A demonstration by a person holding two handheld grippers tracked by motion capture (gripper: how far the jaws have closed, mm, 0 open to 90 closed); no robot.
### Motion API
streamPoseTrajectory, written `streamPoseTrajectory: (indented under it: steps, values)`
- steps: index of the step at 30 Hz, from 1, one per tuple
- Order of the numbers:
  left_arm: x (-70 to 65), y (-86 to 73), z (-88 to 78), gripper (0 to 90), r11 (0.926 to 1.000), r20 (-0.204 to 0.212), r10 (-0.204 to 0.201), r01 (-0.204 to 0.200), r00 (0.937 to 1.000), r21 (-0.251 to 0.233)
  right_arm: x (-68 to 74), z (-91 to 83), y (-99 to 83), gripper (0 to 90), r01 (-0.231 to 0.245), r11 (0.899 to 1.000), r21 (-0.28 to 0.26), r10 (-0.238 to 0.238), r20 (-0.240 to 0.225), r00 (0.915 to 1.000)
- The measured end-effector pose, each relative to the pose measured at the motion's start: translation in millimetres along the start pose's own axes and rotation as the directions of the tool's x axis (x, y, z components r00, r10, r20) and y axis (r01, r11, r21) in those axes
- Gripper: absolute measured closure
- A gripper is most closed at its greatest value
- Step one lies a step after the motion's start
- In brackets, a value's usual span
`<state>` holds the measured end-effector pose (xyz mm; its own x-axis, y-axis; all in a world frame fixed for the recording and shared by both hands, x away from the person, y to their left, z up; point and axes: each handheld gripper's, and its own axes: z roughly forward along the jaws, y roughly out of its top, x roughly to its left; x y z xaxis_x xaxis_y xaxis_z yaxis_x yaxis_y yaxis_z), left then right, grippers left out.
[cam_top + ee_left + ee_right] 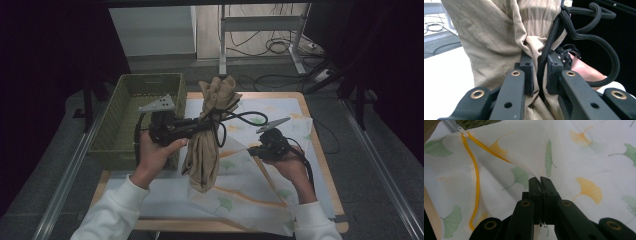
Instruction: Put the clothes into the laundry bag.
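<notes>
Above the table's middle: the beige garment [205, 145] hangs bunched and upright, its lower end over the mesh laundry bag [235, 195], its top near the far edge.
Garment handling: soft, limp and light by the look of it; it sags below the grip, so hold it at the gathered waist, where the folds are thick.
Left gripper [539, 72]: clenched on the garment's gathered fabric, a black cable [596, 40] running between the jaws too.
Laundry bag handling: thin, slippery mesh with ginkgo leaves and a yellow zip [475, 182]; pinch a fold near the zip edge.
Right gripper [540, 185]: clamped tight on a raised fold of the bag, toward the table's right edge.
Green basket [131, 117]: at the far left corner, just beside the left gripper.
</notes>
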<state>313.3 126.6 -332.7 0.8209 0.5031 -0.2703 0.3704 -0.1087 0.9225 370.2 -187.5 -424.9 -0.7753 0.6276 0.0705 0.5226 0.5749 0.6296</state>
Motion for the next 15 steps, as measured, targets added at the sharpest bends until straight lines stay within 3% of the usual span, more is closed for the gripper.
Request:
streamPoseTrajectory:
  steps: [15]
  values:
    - [-4.2,-13.6,5.3,79.4,0.9994,0.005,0.002,-0.002,1.0000,0.034,-2.0,1.9,-1.0,86.4,-0.013,1.000,0.005,0.013,0.002,0.9999]
